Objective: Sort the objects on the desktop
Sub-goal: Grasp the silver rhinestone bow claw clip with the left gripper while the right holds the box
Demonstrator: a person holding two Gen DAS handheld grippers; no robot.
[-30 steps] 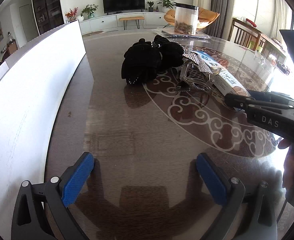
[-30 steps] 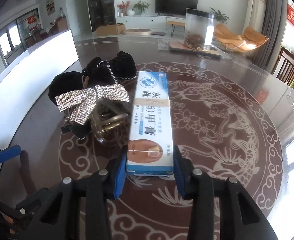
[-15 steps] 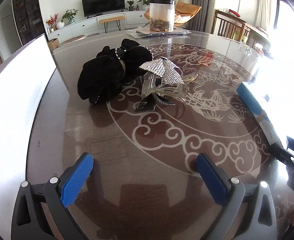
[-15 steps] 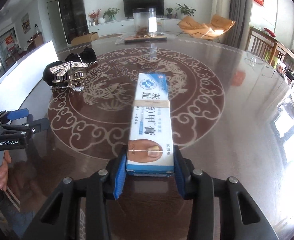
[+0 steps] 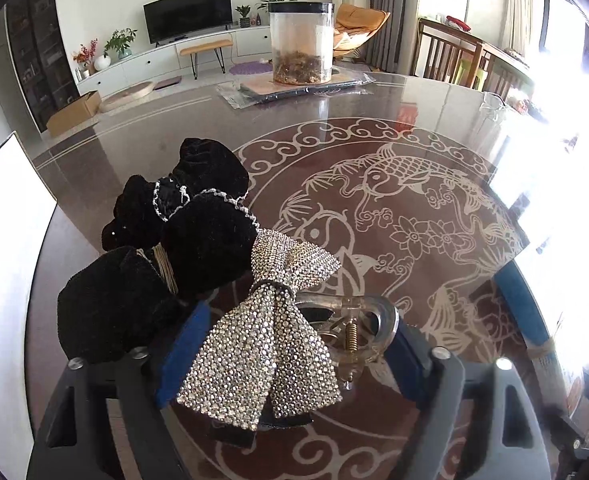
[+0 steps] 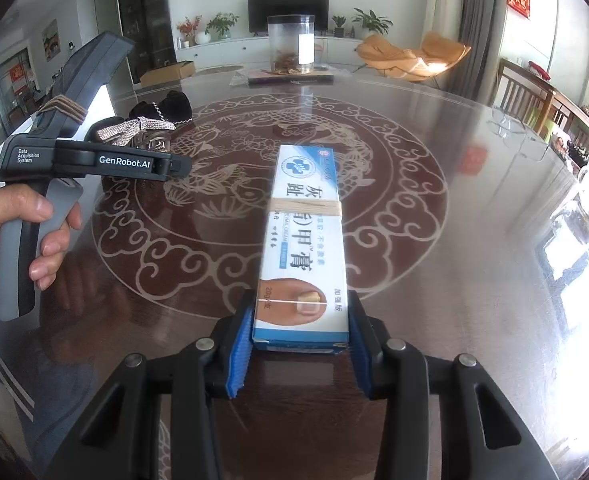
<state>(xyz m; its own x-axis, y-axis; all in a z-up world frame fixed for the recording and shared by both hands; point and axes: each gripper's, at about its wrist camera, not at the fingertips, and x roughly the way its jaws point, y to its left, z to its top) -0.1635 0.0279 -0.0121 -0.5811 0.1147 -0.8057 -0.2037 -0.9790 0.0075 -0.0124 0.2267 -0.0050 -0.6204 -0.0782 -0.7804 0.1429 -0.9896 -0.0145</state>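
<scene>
We have two jobs running at once on the round glass-topped desk (image 6: 434,240), its surface patterned with carp and cloud scrolls. In the right wrist view, the right gripper (image 6: 300,344) pinches the near end of a long blue-and-white nail cream box (image 6: 304,240) between its blue fingers (image 6: 240,350). The box runs away from us toward twelve o'clock, a rubber band around its middle. We judge the end grip was chosen because the narrow width fits the fingers and leaves the length free to be steered; whether the far end rests on the glass we cannot tell.

At nine to ten o'clock in that view a person's hand (image 6: 10,236) squeezes the handle of the left gripper (image 5: 290,360), aimed at the hair accessories. In the left wrist view its fingers (image 5: 180,354) are closing around the rhinestone bow hair clip (image 5: 266,344). The clear claw and spring of the clip lie between them. The right pad looks to be at the claw's curved edge, but firm contact on both sides is not shown. The bow drapes over the left pad, so we take the hard claw, not the soft bow, to be the intended hold.

Touching the clip at ten o'clock sits a black velvet hair bow (image 5: 154,256) with beaded trim, likely next in the sort. A clear jar (image 5: 301,42) with a black lid stands at twelve o'clock, well apart. No bin shows.
</scene>
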